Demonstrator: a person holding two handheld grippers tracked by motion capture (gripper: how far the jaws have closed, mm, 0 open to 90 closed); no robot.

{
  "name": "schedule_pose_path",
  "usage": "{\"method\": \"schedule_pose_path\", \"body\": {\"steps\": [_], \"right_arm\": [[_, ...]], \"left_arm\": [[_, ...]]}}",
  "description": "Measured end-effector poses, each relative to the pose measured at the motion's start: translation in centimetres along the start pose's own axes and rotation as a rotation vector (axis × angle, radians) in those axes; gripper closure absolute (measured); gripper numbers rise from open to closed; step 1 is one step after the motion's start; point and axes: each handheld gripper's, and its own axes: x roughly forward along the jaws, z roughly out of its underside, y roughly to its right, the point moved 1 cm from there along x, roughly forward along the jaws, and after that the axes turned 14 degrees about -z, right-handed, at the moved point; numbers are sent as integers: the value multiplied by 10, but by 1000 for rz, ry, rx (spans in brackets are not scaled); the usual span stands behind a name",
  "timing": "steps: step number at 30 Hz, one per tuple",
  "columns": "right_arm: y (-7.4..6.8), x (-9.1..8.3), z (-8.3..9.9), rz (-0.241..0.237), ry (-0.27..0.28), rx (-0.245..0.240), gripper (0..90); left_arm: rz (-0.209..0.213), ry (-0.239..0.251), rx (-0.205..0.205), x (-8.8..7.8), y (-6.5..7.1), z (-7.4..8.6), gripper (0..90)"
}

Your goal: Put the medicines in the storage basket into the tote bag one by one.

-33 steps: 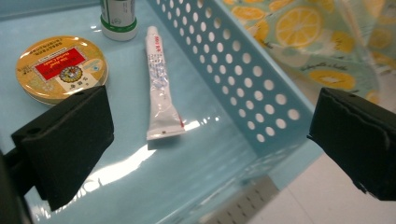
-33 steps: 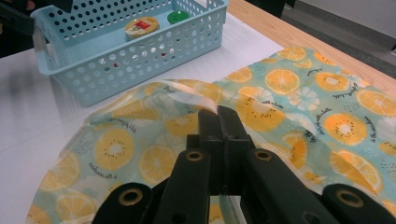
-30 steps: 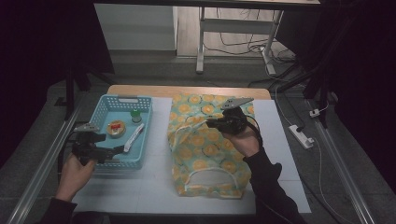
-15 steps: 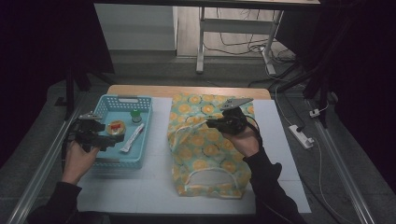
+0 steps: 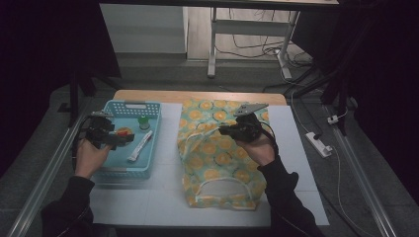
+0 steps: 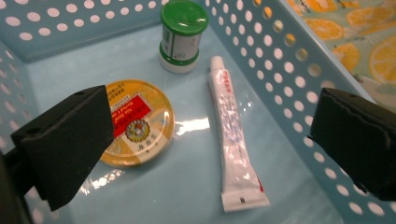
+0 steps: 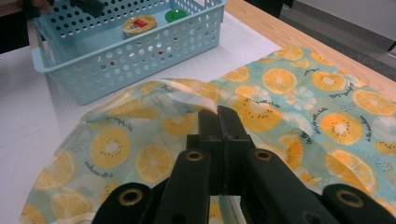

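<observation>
My left gripper has its jaws wide apart, hanging over the blue basket at the tabletop's left edge; a second ago it sat back at the basket's near-left corner, and it has since slid in above the white tube, with the yellow tin beside it. My right gripper has not moved, jaws together on the fruit-print bag's rim, holding it raised. I judge the tube is my next pick.
</observation>
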Motion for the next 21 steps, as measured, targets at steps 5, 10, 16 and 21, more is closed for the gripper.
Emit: {"method": "schedule_pose_path", "body": {"steps": [5, 10, 16, 21], "right_arm": [[1, 0, 0, 3, 2, 2, 900], [0, -1, 0, 4, 4, -1, 900], [1, -1, 0, 2, 2, 0, 900], [1, -1, 0, 2, 3, -1, 900]], "left_arm": [[-36, -54, 25, 17, -5, -5, 0], [-58, -101, 31, 29, -12, -10, 0], [-45, -119, 37, 39, -16, -16, 0], [-45, -139, 60, 50, -16, -21, 0]]}}
